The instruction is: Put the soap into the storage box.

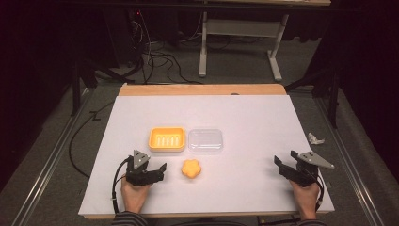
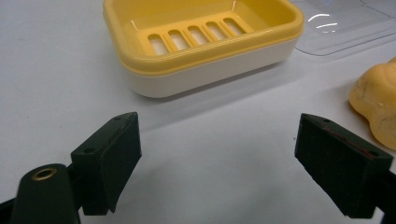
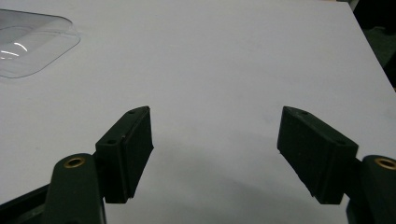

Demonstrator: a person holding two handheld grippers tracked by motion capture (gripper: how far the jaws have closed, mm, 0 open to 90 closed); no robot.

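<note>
Left gripper view adds slots in the soap dish (image 2: 201, 42).

A lab: dark curtains, loose floor cables (image 1: 157, 59), white-topped test table (image 1: 244, 113).

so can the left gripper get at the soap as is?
Probably yes. The left gripper is open and empty, the soap lies loose on the table just to its right, and nothing sits between them. The dish is behind, out of the way.
</note>
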